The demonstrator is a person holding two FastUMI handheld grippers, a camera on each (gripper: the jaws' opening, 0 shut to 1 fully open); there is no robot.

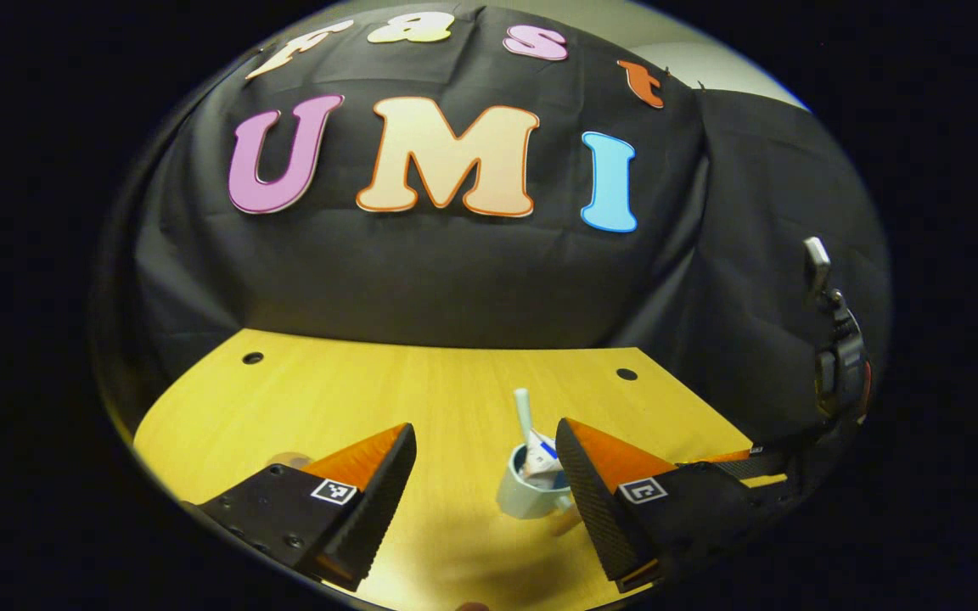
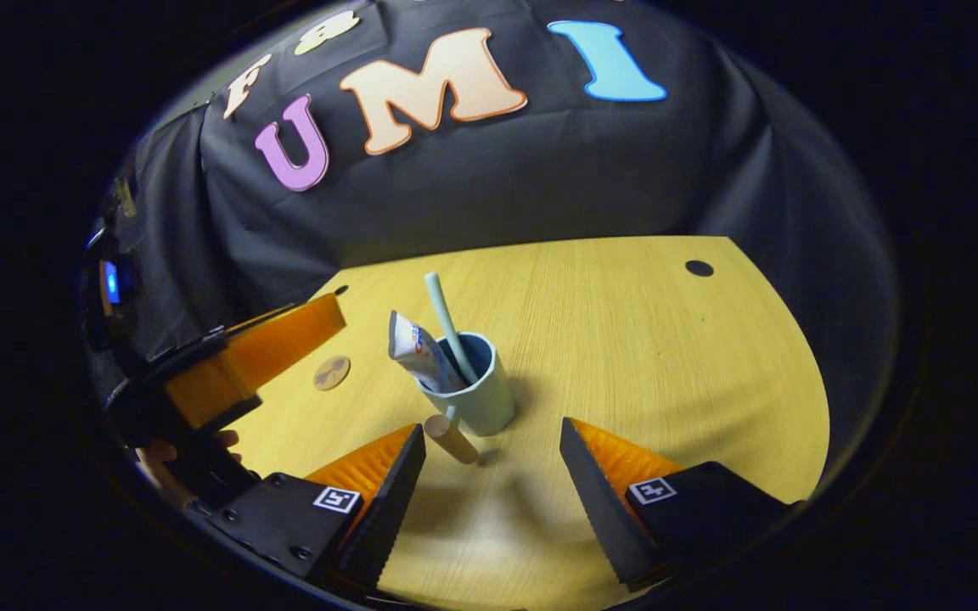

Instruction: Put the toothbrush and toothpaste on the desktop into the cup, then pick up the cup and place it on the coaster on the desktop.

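Fingers of the right gripper stand wide apart at the bottom of the right gripper view, holding nothing, with bare desktop between them. Just beyond their tips stands the cup, upright on the wood, its wooden handle pointing toward the camera. Inside it the toothbrush leans with its stem rising above the rim, and the toothpaste tube stands beside it, its crimped end tilted to the left. So the first half of the task looks done: both items are in the cup.

Left of the cup and a little farther back, the round coaster lies flat on the desktop, apart from the cup and with nothing on it. The left gripper hangs over that side of the desk, a hand partly visible below it.

In the left gripper view, that gripper's jaws are likewise spread and empty, the cup sitting on the desk just beyond the right-hand finger.

What remains, judging from this, is to grip the cup, lift it and set it down on the coaster; no grasp has begun yet.
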